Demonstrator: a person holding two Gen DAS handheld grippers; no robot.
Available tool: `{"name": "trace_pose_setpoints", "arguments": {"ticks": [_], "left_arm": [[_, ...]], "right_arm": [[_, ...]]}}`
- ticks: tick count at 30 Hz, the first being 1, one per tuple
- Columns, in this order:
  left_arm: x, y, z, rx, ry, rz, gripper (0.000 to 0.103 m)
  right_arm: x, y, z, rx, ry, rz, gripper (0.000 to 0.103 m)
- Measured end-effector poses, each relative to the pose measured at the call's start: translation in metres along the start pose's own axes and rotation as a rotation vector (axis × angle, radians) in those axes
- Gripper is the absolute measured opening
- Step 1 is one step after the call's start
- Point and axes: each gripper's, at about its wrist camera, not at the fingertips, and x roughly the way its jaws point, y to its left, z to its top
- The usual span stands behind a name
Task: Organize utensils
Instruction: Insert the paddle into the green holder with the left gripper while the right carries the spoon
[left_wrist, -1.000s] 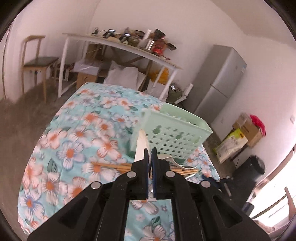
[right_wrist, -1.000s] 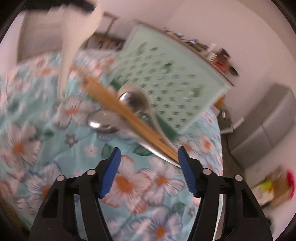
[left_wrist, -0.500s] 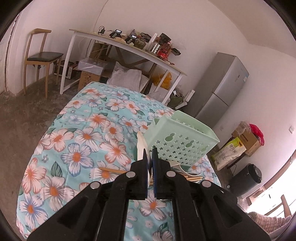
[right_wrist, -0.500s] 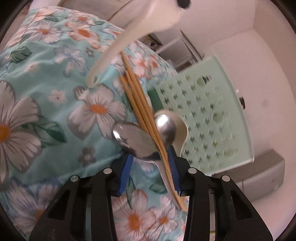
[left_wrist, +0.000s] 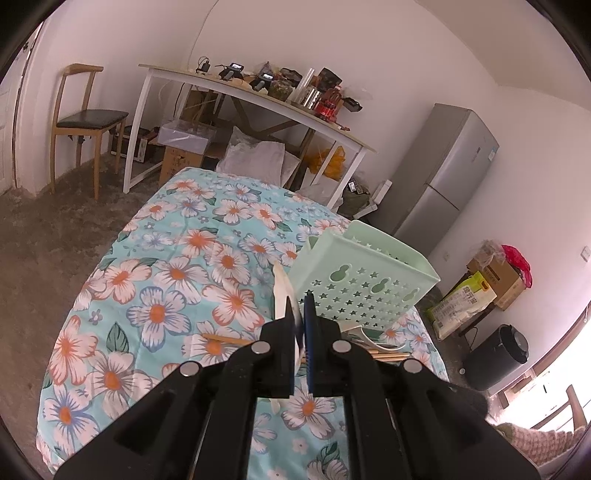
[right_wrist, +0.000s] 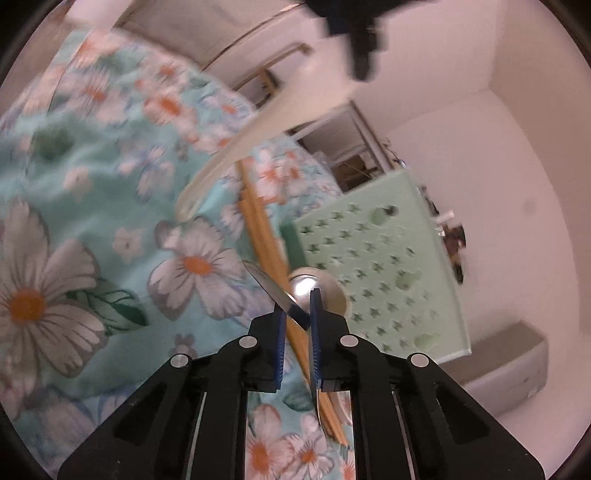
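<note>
While standing on the floral turquoise tablecloth (left_wrist: 173, 266), pale green plastic basket with star-shaped cutouts (left_wrist: 364, 284) shows only its perforated wall and rim — contents cannot be told from either view. Just in front of it, heaped on the cloth: light wooden chopsticks (right_wrist: 264, 240), long axis running from the near edge away toward the far end of the table, one shiny metal spoon (right_wrist: 304, 288) with its bowl lying against a white ceramic spoon (right_wrist: 338, 297) at the basket's foot.

Left gripper (left_wrist: 301, 314) clamped nearly together on a long cream-white plastic spoon (left_wrist: 281, 291); narrow end sticking up past the fingertips toward the basket's near corner, lengthwise roughly along the fingers. Seen from the right wrist camera, same utensil slanting down from upper right, tip close to the cloth beside the chopsticks' far ends.

Right gripper (right_wrist: 297, 310) — jaws just been closing — narrowed onto a second metal spoon (right_wrist: 273, 288), bowl turned on edge and pointing up-left, handle passing back between the blue pads (right_wrist: 316, 321) alongside the chopsticks.
</note>
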Motion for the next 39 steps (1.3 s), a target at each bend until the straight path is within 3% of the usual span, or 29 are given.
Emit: {"name": "trace_pose_setpoints", "arguments": {"ticks": [3,9,15,20,25,31,39], "left_arm": [[-0.004,-0.007,0.0,0.02,-0.009,0.002,0.003],[-0.023,-0.025,0.012,0.065,-0.066,-0.001,0.002],[-0.049,-0.046,0.048,0.097,-0.164,-0.066,0.002],[-0.068,-0.066,0.097,0.119,-0.293,-0.157,0.002],[-0.05,-0.078,0.125,0.12,-0.326,-0.208,0.002],[0.001,-0.075,0.131,0.086,-0.236,-0.209,0.002],[0.053,-0.07,0.106,0.092,-0.132,-0.159,0.002]], "right_arm": [[-0.006,-0.033,-0.001,0.167,0.022,0.03,0.01],[-0.026,-0.126,-0.031,0.693,0.045,0.109,0.009],[-0.017,-0.178,-0.062,1.041,0.033,0.198,0.002],[-0.01,-0.192,-0.081,1.128,0.031,0.192,0.001],[-0.019,-0.201,-0.088,1.153,0.015,0.178,0.001],[-0.044,-0.23,-0.097,1.166,-0.035,0.127,0.001],[-0.05,-0.242,-0.097,1.157,-0.062,0.097,0.001]]}}
